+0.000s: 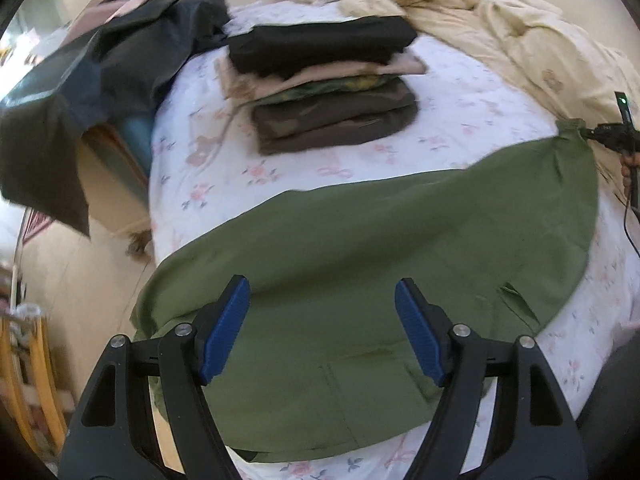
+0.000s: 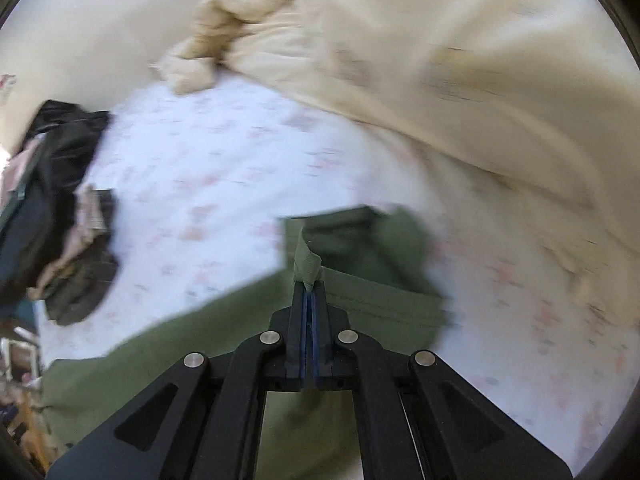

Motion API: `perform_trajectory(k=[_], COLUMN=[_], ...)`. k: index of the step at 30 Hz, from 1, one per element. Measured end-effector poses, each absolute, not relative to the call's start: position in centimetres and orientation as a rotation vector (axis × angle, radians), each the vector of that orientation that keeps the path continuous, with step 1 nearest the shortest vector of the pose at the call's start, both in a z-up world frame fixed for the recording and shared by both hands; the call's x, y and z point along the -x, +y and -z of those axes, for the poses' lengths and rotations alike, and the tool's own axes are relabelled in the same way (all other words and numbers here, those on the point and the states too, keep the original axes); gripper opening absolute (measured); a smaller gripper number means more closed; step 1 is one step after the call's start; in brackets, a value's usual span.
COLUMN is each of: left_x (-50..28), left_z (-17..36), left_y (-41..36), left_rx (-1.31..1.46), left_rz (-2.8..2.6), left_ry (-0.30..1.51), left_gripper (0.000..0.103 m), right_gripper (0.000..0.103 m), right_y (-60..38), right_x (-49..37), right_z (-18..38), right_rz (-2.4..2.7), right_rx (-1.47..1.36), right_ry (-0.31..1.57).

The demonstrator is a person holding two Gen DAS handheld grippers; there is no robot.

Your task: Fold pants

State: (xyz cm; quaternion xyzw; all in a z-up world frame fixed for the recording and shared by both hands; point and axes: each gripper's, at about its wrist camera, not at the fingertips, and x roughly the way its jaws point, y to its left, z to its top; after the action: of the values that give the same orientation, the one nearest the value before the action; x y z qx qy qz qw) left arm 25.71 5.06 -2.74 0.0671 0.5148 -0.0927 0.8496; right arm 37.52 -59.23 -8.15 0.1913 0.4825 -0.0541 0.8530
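Olive green pants lie spread across the flowered bed sheet. My left gripper hovers over the near part of the pants, its blue pads wide apart and nothing between them. In the left wrist view my right gripper shows at the far right corner of the pants. In the right wrist view my right gripper is shut on a pinched-up corner of the pants, with green cloth sticking out past the tips.
A stack of folded clothes sits mid-bed behind the pants. A cream duvet is bunched at the back right. Dark garments hang over furniture left of the bed; floor and a wooden rack lie beyond the bed's left edge.
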Motion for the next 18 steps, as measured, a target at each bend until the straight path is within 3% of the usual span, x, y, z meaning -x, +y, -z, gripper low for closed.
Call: perform_trajectory(k=[4, 7, 10, 14, 18], left_x=[-26.1, -26.2, -26.5, -26.5, -26.5], left_z=[3.1, 3.4, 3.5, 3.4, 3.7], left_y=[6.3, 6.7, 6.7, 6.3, 5.7], left_rx=[-0.103, -0.085, -0.069, -0.068, -0.082], left_rz=[0.16, 0.158, 0.164, 0.179, 0.194], left_ry=[1.1, 1.118, 1.129, 1.128, 1.139], left_gripper=[0.072, 0.072, 0.072, 0.072, 0.072], right_gripper=[0.005, 0.006, 0.038, 0.035, 0.03], right_y=[-55.8, -55.0, -58.4, -66.2, -69.6], right_x=[-40.7, -40.7, -38.3, -31.6, -28.8], right_z=[12.0, 12.0, 9.4, 8.6, 14.1], right_rz=[-0.012, -0.038, -0.007, 0.278, 0.444], right_rx=[-0.397, -0.349, -0.413, -0.597, -0.716], right_ry=[1.151, 1.169, 1.028, 0.823, 0.978])
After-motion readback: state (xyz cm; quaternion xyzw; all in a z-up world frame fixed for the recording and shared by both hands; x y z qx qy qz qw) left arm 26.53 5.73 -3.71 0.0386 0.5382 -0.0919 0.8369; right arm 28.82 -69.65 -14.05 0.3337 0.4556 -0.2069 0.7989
